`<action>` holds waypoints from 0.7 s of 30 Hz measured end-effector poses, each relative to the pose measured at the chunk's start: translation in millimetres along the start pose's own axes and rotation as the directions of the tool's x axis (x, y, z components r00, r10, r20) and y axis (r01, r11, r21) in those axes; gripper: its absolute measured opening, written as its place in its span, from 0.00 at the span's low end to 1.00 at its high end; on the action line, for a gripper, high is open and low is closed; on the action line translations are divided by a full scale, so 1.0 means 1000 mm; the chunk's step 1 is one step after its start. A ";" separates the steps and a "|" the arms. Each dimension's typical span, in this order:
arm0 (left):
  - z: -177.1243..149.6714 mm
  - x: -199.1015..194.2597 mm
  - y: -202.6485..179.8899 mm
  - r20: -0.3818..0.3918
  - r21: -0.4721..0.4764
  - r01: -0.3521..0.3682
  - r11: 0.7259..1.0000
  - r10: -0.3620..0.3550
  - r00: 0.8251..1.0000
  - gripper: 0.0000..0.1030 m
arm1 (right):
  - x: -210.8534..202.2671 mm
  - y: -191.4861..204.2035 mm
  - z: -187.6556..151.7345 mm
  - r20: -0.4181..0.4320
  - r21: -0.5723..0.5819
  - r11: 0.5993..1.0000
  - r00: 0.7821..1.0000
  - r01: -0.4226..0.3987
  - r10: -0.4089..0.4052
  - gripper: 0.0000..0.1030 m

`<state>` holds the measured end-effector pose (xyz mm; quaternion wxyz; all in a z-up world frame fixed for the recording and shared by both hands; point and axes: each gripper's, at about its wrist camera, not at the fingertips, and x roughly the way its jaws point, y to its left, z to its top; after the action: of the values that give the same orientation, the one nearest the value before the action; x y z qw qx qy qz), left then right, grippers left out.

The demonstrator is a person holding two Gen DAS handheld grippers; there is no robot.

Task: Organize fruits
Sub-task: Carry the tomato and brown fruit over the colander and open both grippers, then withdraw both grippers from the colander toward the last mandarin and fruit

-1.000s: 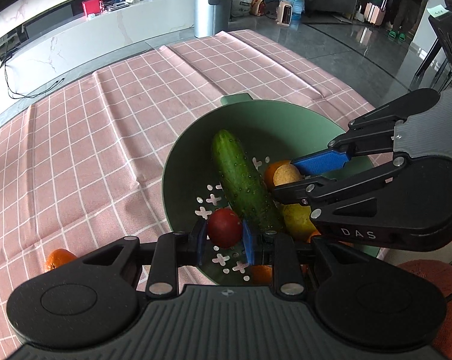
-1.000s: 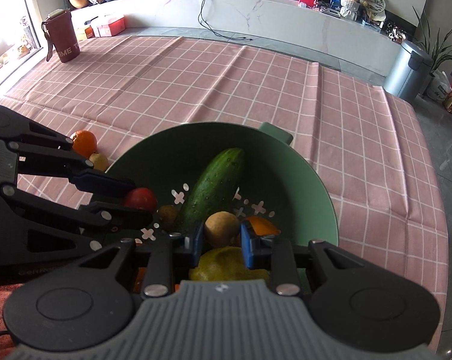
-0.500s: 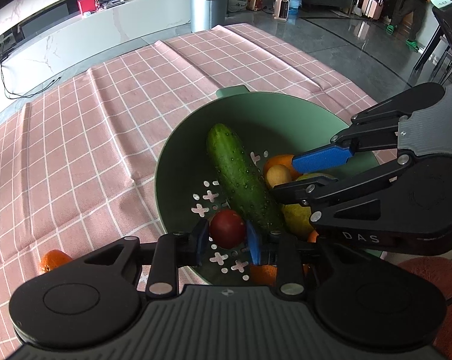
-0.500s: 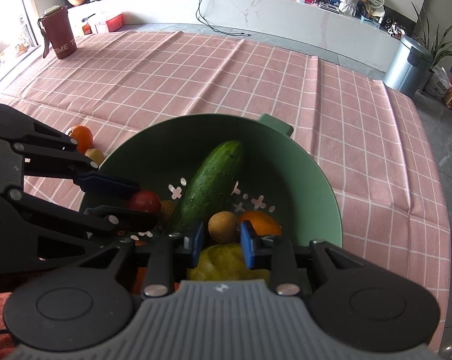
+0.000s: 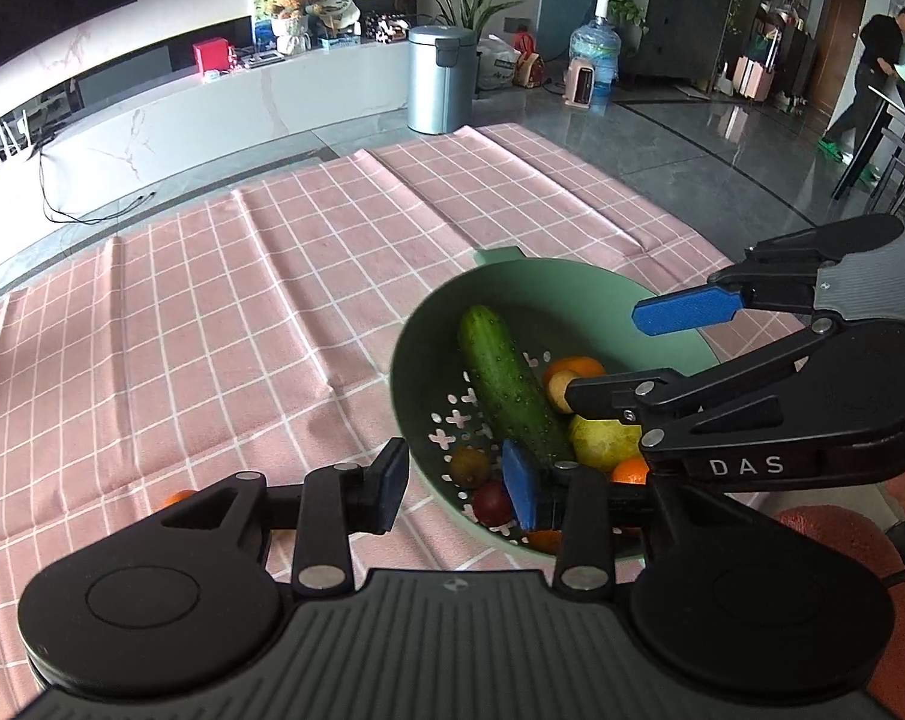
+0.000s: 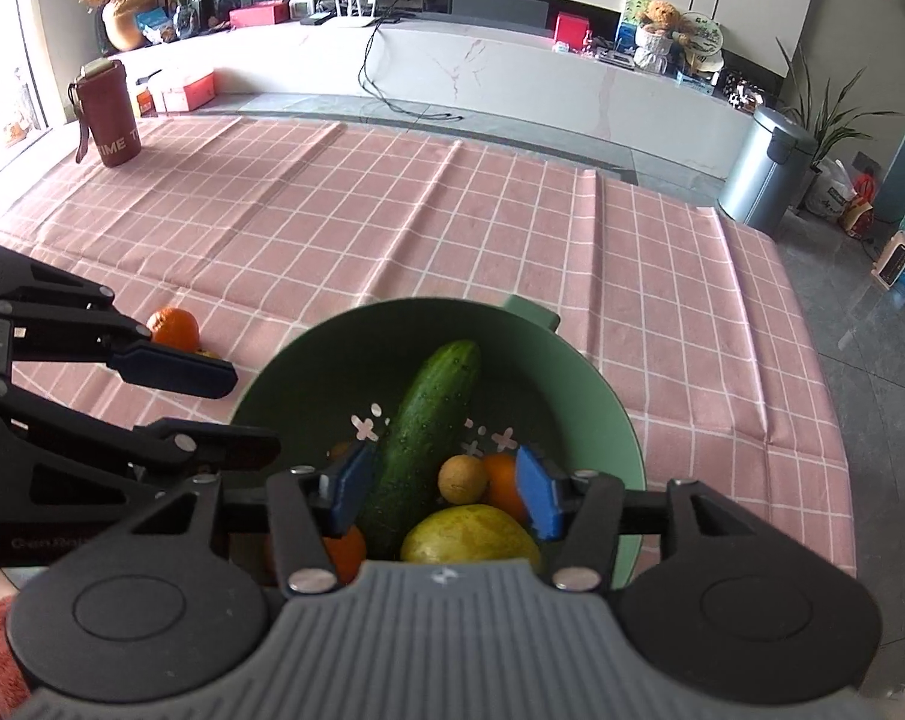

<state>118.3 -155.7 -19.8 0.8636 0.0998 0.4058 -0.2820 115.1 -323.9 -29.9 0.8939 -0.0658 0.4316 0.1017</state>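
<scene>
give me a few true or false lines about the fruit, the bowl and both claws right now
1. The cucumber lies inside the green bowl. True.
2. The left claw is shut on the red tomato. False: its jaws are open, and the tomato sits in the bowl.
3. An orange sits on the pink tablecloth outside the bowl. True.
4. The right claw is clamped on the cucumber. False: it is open and empty.
5. The bowl holds only the cucumber. False: a yellow pear and other fruit are there too.
</scene>
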 end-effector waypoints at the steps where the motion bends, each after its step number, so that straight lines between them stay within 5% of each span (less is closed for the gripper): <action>1: -0.001 -0.006 0.004 0.012 -0.009 -0.007 1.000 0.007 1.000 0.42 | -0.005 0.004 0.000 0.017 0.019 1.000 1.000 -0.001 0.000 0.52; 15: -0.047 -0.066 0.065 0.087 -0.104 -0.091 0.990 0.100 0.991 0.42 | -0.030 0.086 -0.021 0.158 0.222 0.971 0.986 -0.086 0.051 0.54; 21: -0.068 -0.069 0.093 0.097 -0.204 -0.049 0.978 0.069 0.993 0.42 | -0.022 0.122 -0.025 0.190 0.222 0.971 0.980 -0.094 0.051 0.54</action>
<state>92.1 -23.8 -17.0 0.8972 0.0093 0.3837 -0.2185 53.3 -213.1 -31.8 0.9270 0.0635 0.3588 0.0894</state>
